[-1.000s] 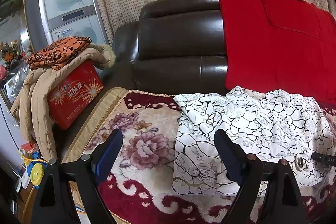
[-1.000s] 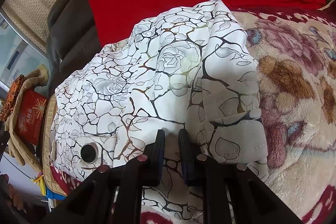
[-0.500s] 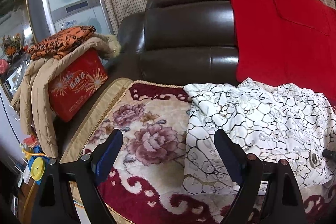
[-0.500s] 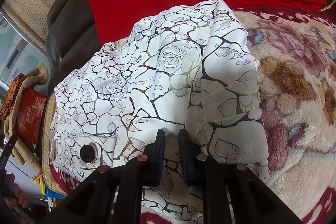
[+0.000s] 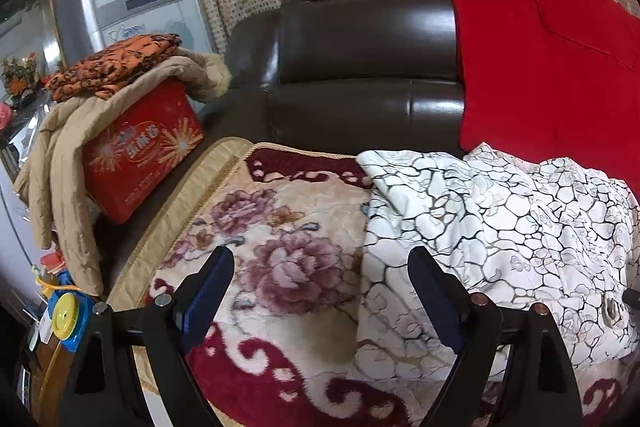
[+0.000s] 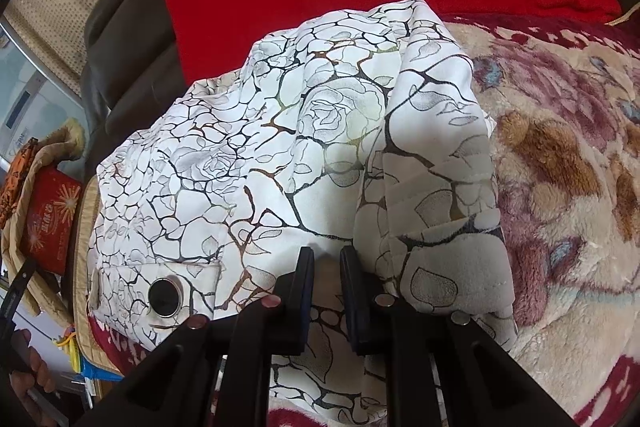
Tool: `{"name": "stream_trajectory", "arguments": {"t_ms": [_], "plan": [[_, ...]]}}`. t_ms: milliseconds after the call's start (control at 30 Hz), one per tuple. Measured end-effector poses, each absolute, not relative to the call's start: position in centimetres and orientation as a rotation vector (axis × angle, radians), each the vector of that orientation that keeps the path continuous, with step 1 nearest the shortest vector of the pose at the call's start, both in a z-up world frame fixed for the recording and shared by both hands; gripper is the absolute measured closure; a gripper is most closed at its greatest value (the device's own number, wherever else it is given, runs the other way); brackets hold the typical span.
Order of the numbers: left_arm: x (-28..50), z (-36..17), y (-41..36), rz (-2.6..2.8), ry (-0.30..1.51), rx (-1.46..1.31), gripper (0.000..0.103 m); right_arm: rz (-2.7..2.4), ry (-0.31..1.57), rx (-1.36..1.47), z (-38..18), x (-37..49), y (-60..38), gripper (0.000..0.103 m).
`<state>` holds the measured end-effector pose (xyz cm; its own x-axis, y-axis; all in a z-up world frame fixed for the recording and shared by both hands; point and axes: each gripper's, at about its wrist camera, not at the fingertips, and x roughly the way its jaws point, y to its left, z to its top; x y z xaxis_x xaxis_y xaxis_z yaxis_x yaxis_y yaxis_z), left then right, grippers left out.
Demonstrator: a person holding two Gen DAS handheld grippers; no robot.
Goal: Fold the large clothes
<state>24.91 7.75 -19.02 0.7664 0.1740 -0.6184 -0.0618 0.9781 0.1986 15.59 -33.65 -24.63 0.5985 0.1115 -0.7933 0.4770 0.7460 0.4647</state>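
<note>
The right gripper [image 6: 326, 263] is pinched nearly closed on a fold of the white crackle-print garment [image 6: 280, 147], which lies bunched on the floral blanket [image 6: 560, 167]. The left gripper [image 5: 320, 279] hangs with its jaws spread wide and empty over the blanket [image 5: 280, 227], beside the garment's edge [image 5: 480, 219]. Behind sit the dark leather sofa [image 5: 360, 59] and a red cover [image 5: 552, 67]

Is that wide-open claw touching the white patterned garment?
Cannot tell. In the left wrist view the left gripper overlaps the garment, but no contact or gap shows.
</note>
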Motion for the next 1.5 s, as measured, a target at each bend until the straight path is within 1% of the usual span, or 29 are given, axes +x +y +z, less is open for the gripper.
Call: {"name": "stream_trajectory", "arguments": {"t_ms": [133, 233, 267, 333, 367, 400, 433, 500, 567, 600, 667, 800, 967, 1133, 1233, 1333, 1500], "plan": [[27.6, -20.0, 5.2, 0.100, 0.717, 0.194, 0.014, -0.224, 0.924, 0.729, -23.0, 15.7, -34.1, 0.086], [30.5, -21.6, 2.3, 0.047, 0.786, 0.195, 0.014, -0.217, 0.868, 0.721, -21.0, 16.1, -34.9, 0.085], [31.3, -22.1, 1.6, 0.034, 0.808, 0.195, 0.014, -0.220, 0.846, 0.723, -20.5, 16.3, -35.4, 0.078], [33.0, -23.8, -0.3, 0.004, 0.871, 0.194, 0.014, -0.241, 0.822, 0.733, -20.1, 16.7, -36.2, 0.055], [33.7, -24.9, -1.2, -0.010, 0.900, 0.196, 0.014, -0.264, 0.804, 0.744, -20.1, 16.7, -36.7, 0.033], [34.4, -26.3, -2.1, -0.031, 0.933, 0.202, 0.014, -0.286, 0.778, 0.753, -20.2, 16.7, -37.0, 0.032], [34.8, -27.8, -3.0, -0.040, 0.968, 0.217, 0.014, -0.307, 0.762, 0.742, -20.5, 16.7, -37.2, 0.032], [35.3, -29.9, -4.2, -0.013, 0.999, 0.274, 0.013, -0.342, 0.796, 0.707, -21.8, 17.2, -37.4, 0.033], [35.2, -30.2, -4.6, -0.003, 0.978, 0.293, 0.011, -0.344, 0.842, 0.704, -23.7, 17.8, -37.6, 0.035], [35.2, -30.1, -4.6, -0.004, 0.991, 0.293, 0.011, -0.350, 0.858, 0.677, -24.3, 18.0, -37.6, 0.039], [35.2, -29.5, -4.3, -0.009, 1.005, 0.281, 0.011, -0.381, 0.875, 0.586, -24.5, 18.5, -37.0, 0.041], [33.2, -27.0, -3.5, 0.000, 0.958, 0.273, 0.011, -0.357, 0.812, 0.657, -22.9, 17.1, -37.2, 0.041], [29.3, -23.6, -3.2, -0.014, 0.861, 0.258, 0.011, -0.339, 0.753, 0.595, -20.8, 14.2, -35.3, 0.041], [26.2, -20.3, -2.7, -0.029, 0.778, 0.247, 0.011, -0.314, 0.816, 0.561, -22.5, 13.4, -33.3, 0.041], [24.9, -18.4, -2.3, -0.039, 0.733, 0.238, 0.011, -0.317, 0.844, 0.504, -22.4, 13.4, -32.6, 0.041], [23.4, -16.9, -1.9, -0.046, 0.698, 0.226, 0.011, -0.277, 0.818, 0.579, -21.3, 12.5, -32.5, 0.041], [21.3, -14.8, -1.8, -0.051, 0.650, 0.224, 0.011, -0.263, 0.761, 0.571, -18.9, 11.1, -31.5, 0.041]]}}
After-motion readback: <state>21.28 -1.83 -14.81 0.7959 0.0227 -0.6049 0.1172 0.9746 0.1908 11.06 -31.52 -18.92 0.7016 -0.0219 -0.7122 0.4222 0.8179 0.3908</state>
